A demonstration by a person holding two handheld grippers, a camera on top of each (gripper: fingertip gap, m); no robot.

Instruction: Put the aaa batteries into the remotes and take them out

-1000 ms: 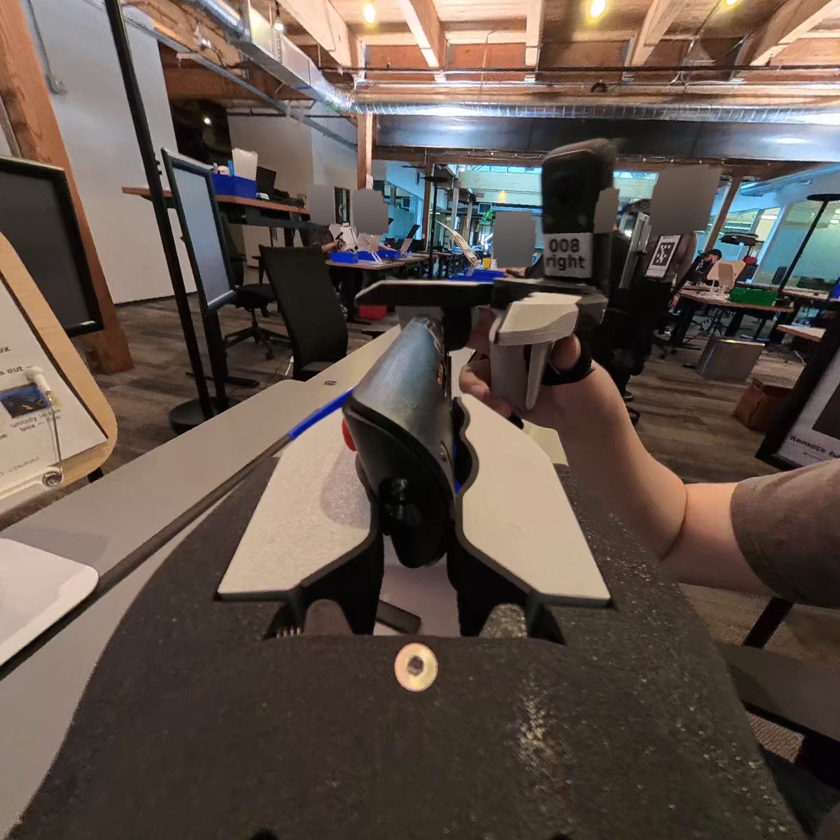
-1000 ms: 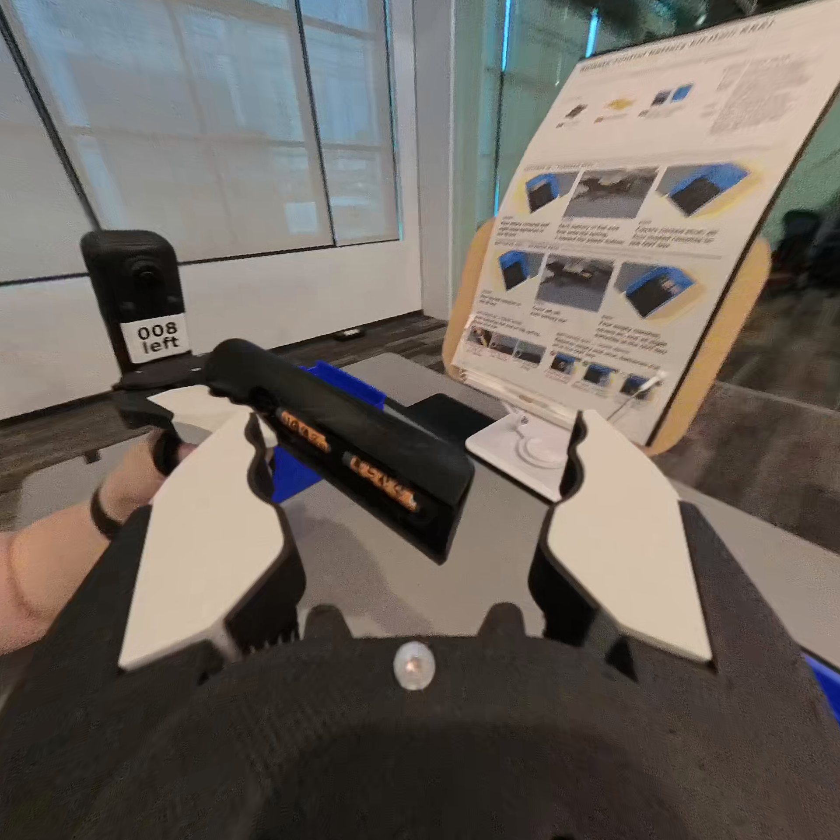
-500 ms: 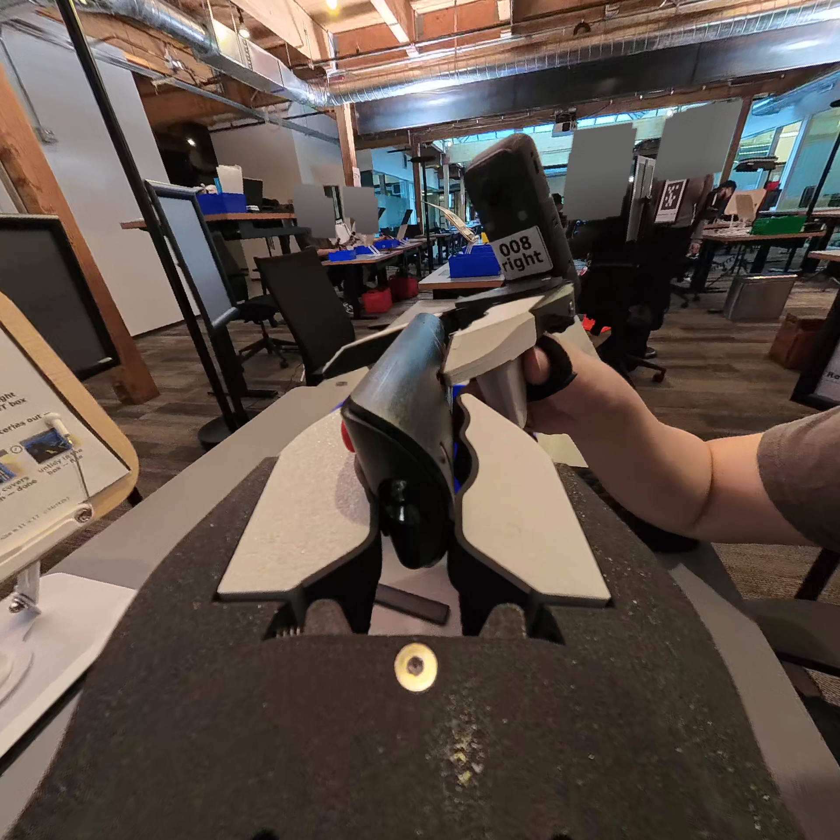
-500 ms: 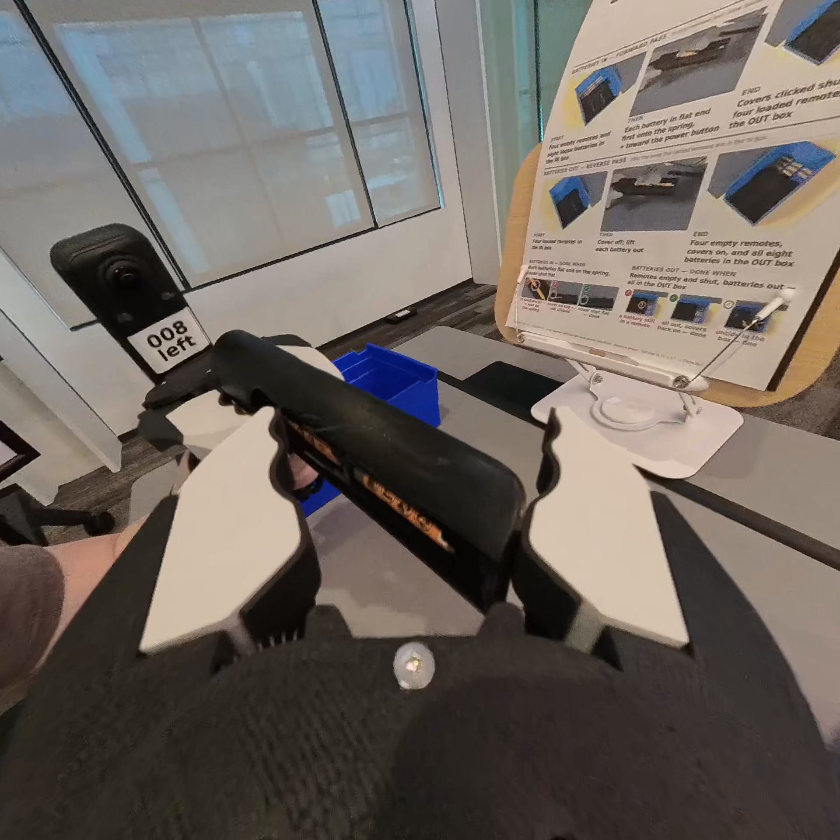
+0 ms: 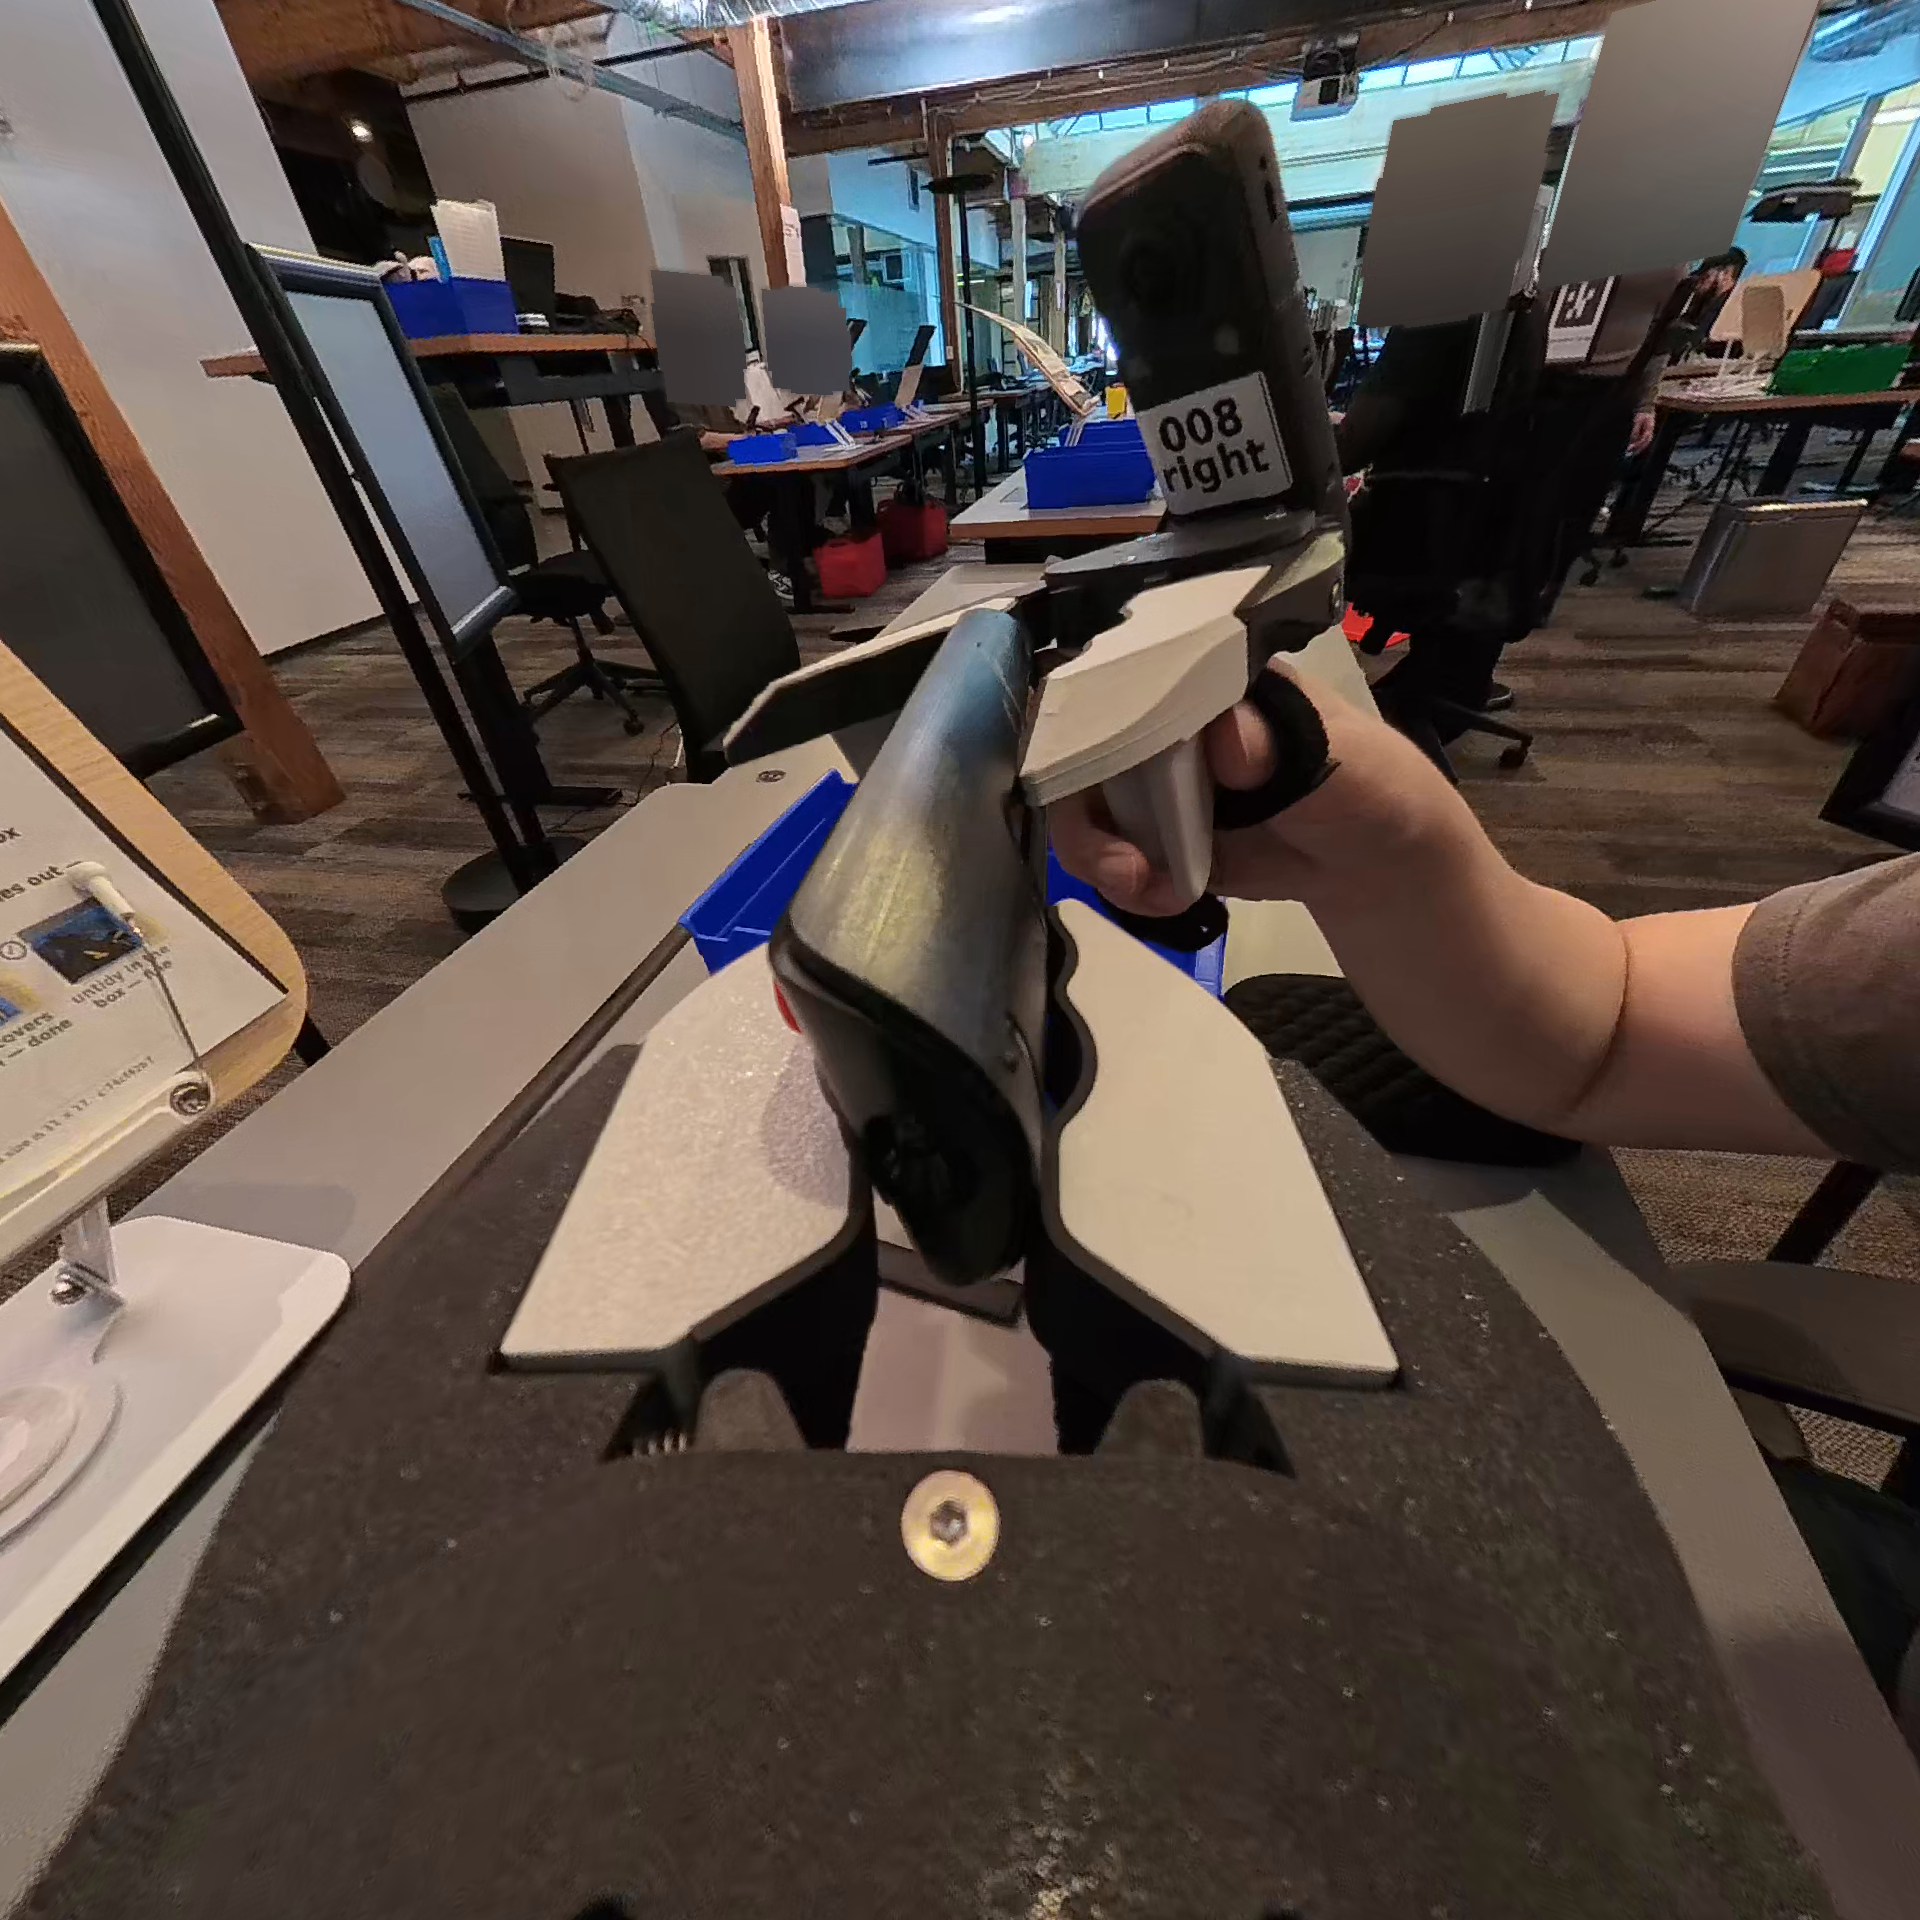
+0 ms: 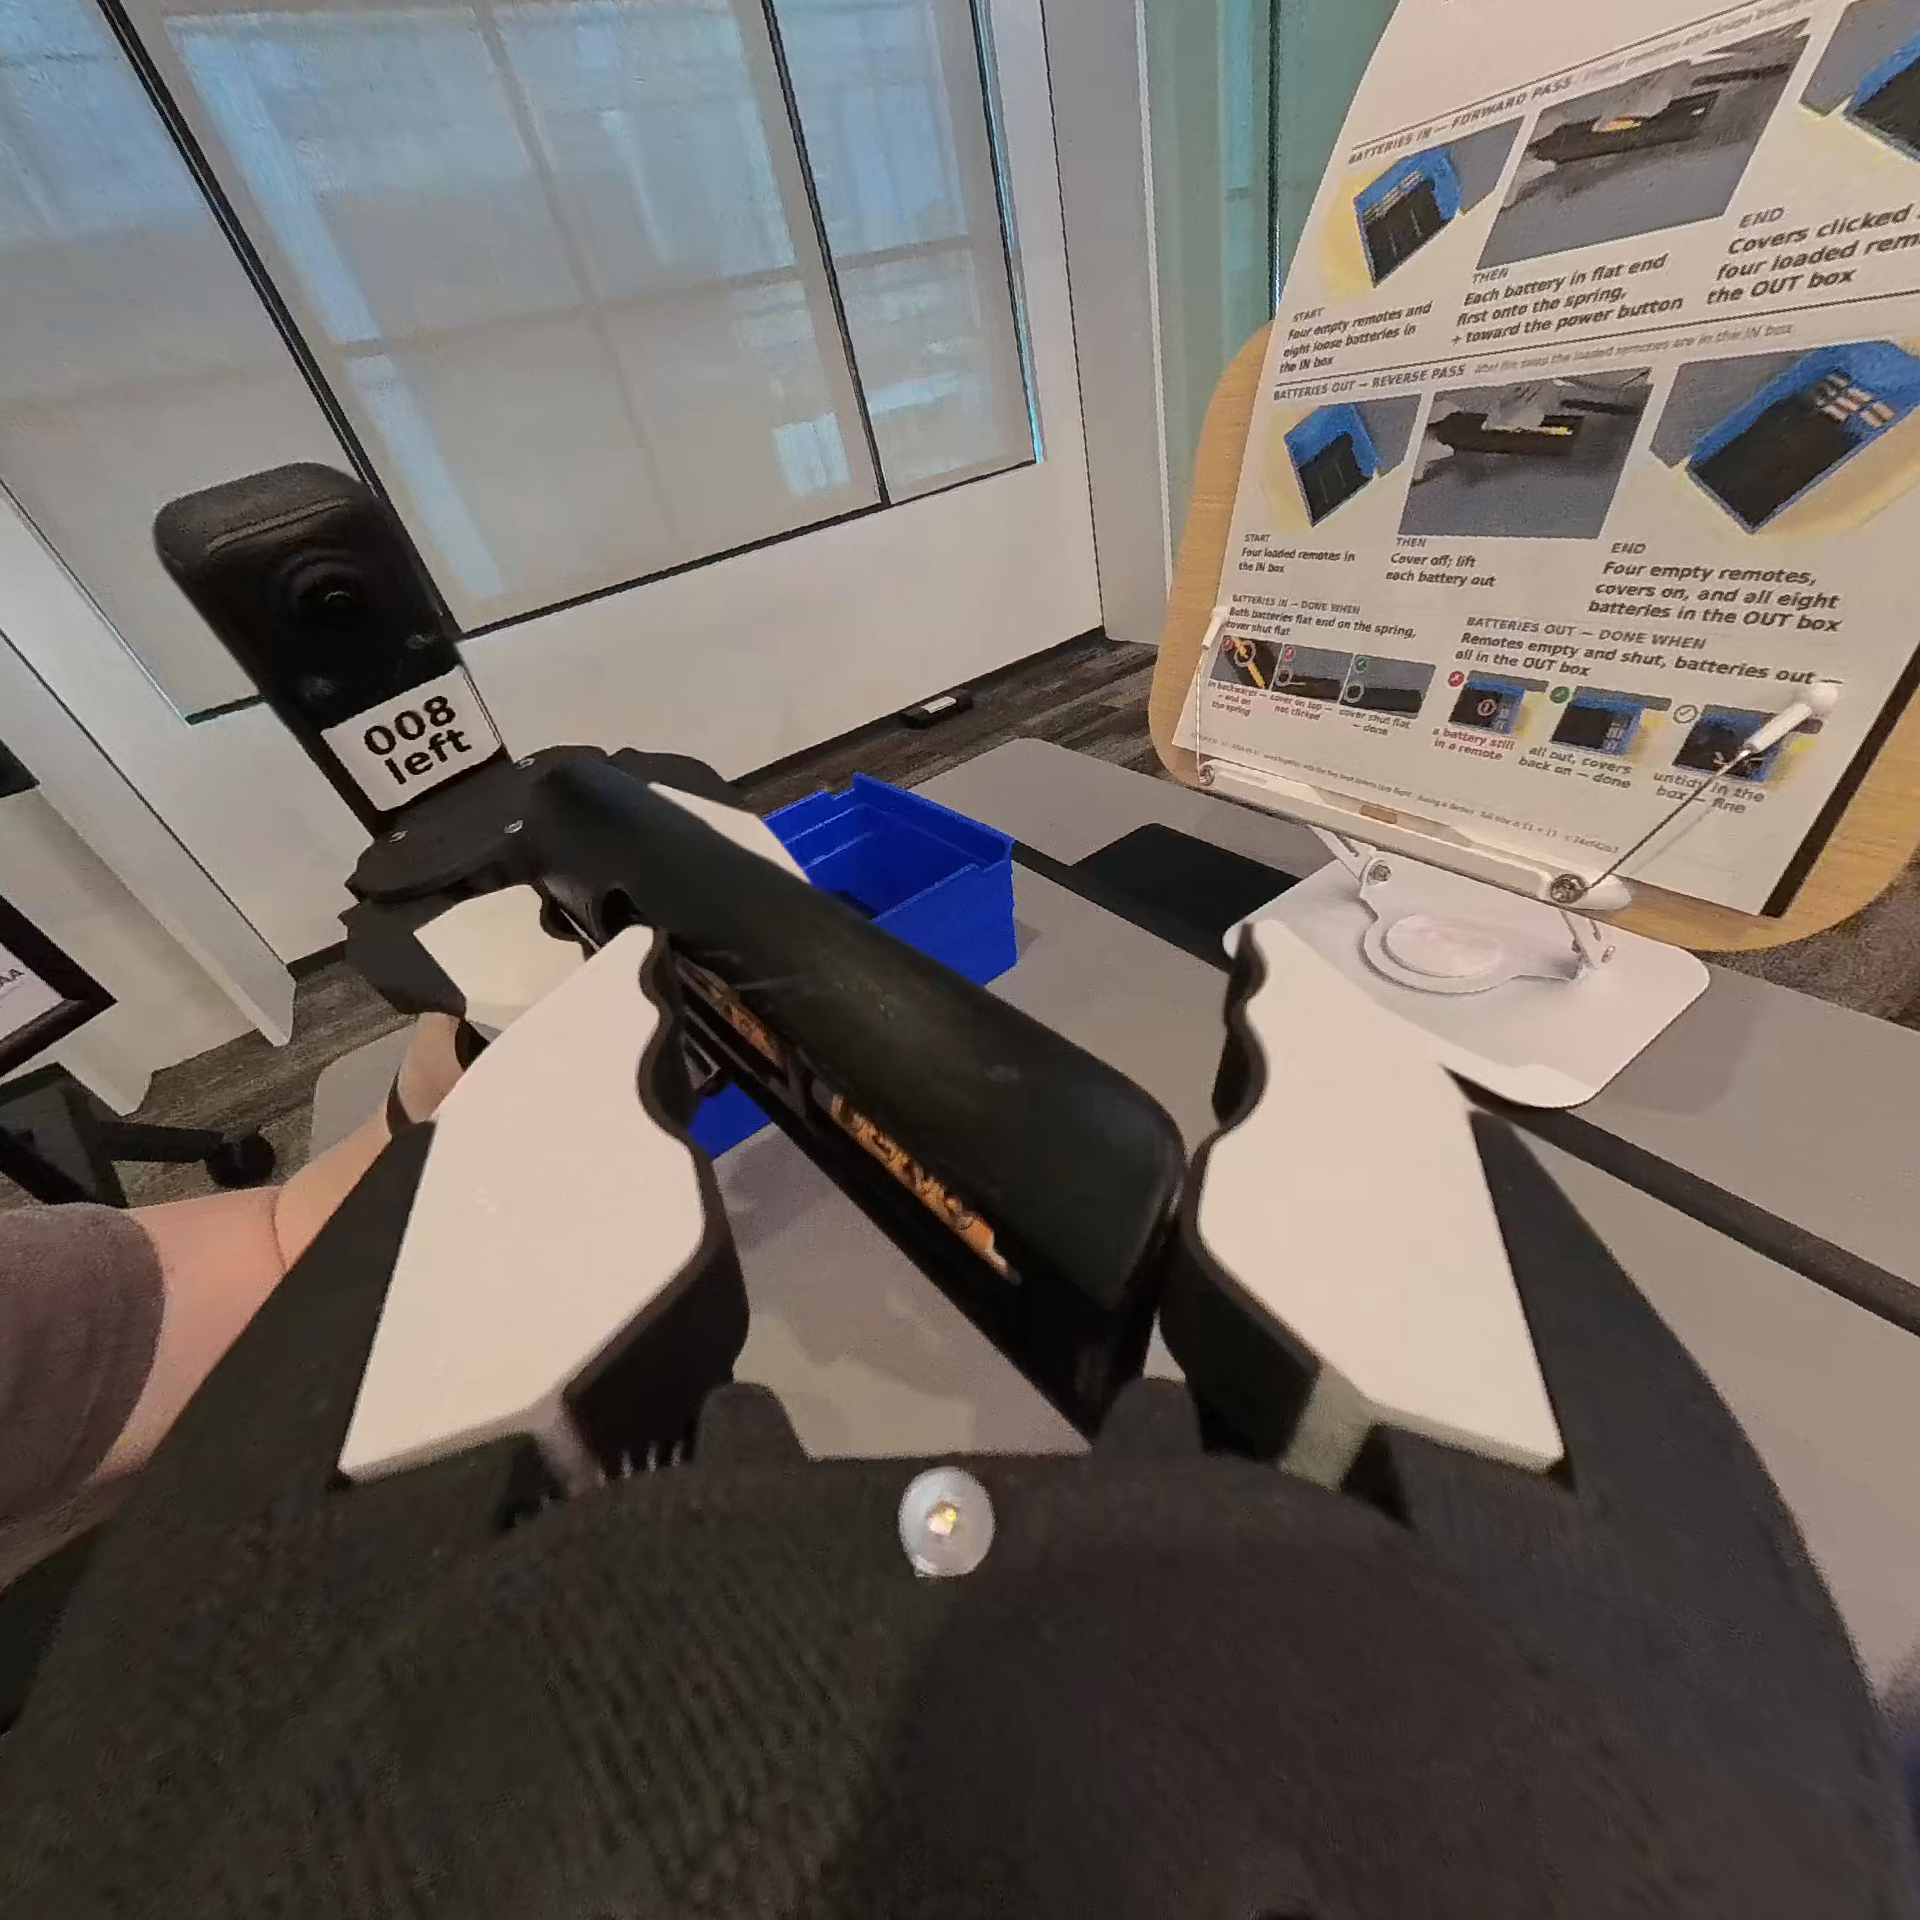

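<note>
My left gripper (image 5: 935, 935) is shut on the lower end of a black remote (image 5: 904, 831) and holds it tilted up above the table. The remote's far end lies between the fingers of my right gripper (image 5: 894, 748), which a hand holds. In the right wrist view the remote (image 6: 935, 1070) runs diagonally between my right gripper's (image 6: 945, 940) fingers and touches both. Its battery bay is uncovered and shows two orange-and-black batteries (image 6: 914, 1174). My left gripper (image 6: 603, 883) grips the remote's other end behind.
A blue bin (image 6: 914, 873) stands on the grey table (image 6: 1714, 1091) beyond the remote; it also shows in the left wrist view (image 5: 758, 883). An instruction board on a white stand (image 6: 1558, 468) is at the right. A black mat (image 6: 1174, 862) lies near it.
My right gripper has come up around the remote's end and its jaws have narrowed onto it. Both grippers have tilted down toward the table. The left grip is unchanged.
</note>
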